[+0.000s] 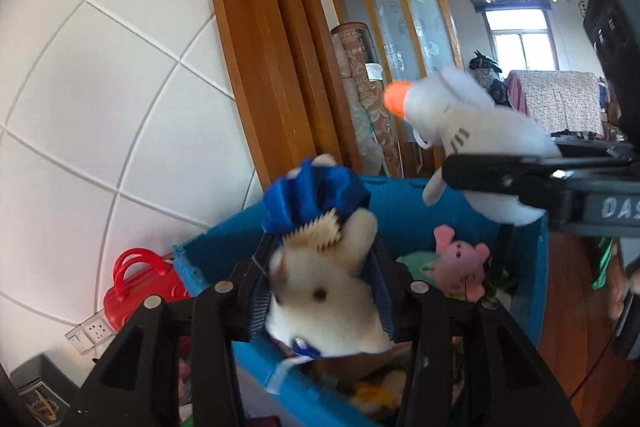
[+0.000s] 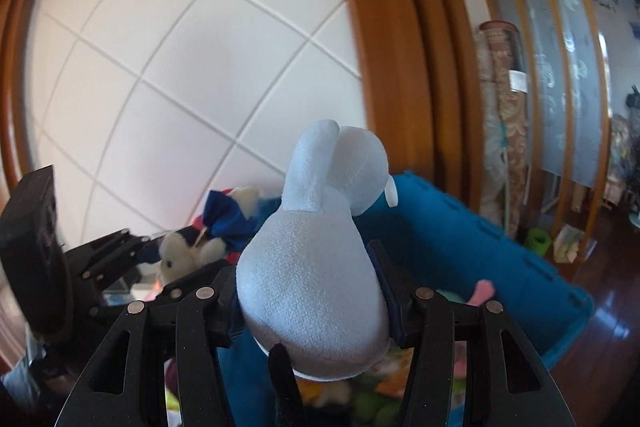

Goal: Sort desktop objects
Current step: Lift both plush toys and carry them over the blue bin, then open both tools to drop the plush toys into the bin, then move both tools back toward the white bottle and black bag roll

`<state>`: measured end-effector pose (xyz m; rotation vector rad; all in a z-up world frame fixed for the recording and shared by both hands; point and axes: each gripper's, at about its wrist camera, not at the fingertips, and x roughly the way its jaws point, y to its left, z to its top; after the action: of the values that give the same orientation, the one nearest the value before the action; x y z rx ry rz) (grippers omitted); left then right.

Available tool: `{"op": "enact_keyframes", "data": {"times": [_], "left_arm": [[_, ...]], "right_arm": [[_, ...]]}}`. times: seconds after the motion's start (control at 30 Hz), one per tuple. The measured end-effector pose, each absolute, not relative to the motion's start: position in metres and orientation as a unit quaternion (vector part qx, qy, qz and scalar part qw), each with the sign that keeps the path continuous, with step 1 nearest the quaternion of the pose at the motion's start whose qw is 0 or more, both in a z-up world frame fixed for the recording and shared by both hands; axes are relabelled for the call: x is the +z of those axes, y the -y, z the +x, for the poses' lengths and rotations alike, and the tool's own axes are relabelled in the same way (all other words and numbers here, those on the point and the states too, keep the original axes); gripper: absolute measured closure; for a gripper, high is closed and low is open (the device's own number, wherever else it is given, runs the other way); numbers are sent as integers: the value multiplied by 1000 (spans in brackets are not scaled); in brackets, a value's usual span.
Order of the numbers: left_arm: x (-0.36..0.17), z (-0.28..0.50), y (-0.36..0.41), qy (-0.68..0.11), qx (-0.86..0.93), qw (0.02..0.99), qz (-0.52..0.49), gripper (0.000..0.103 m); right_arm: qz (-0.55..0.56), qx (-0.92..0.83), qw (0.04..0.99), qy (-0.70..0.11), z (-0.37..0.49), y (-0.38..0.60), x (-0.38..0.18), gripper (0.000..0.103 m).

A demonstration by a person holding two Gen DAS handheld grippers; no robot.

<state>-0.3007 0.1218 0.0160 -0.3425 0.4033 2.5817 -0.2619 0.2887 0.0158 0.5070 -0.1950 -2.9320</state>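
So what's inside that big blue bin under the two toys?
In the blue bin a pink plush sits on something pale green, with yellow and green soft things below. The cream bear and white goose, each clamped between gripper fingers, hide the rest.

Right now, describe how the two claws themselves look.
Both are matte black plastic. The left claw has two wedge-shaped arms with triangular cut-outs, round silver pivot pins and dark blue ribbed pads on its fingers. The right claw is built the same; seen from the left camera, its grey body bears pale letters, "DAS". No cables or sleeves show.
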Motion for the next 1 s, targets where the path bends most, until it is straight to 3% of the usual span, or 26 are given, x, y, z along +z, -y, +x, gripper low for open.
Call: {"op": "enact_keyframes", "data": {"times": [0.03, 0.07, 0.1, 0.13, 0.17, 0.27, 0.4, 1.0], "left_arm": [[19, -307, -131, -147, 950, 240, -131, 33], [21, -307, -139, -148, 953, 228, -133, 25], [24, -307, -145, -148, 958, 211, -124, 18], [25, -306, -152, -147, 960, 206, -117, 16], [28, -306, -157, -144, 962, 203, -114, 14], [30, -304, -161, -140, 967, 180, -113, 8], [27, -301, -159, -140, 972, 143, -126, 8], [-2, -259, -88, -135, 979, 0, -153, 8]], "right_arm": [[178, -979, 75, 69, -270, -297, 16, 44], [181, -978, 70, 72, -278, -303, 16, 36], [177, -979, 63, 78, -284, -307, 17, 27], [173, -980, 60, 81, -285, -314, 17, 11], [163, -981, 61, 85, -284, -319, 19, 6], [148, -983, 64, 90, -276, -330, 27, 5], [131, -983, 70, 109, -268, -343, 30, 0], [151, -969, 160, 114, -245, -310, -15, 0]]}}
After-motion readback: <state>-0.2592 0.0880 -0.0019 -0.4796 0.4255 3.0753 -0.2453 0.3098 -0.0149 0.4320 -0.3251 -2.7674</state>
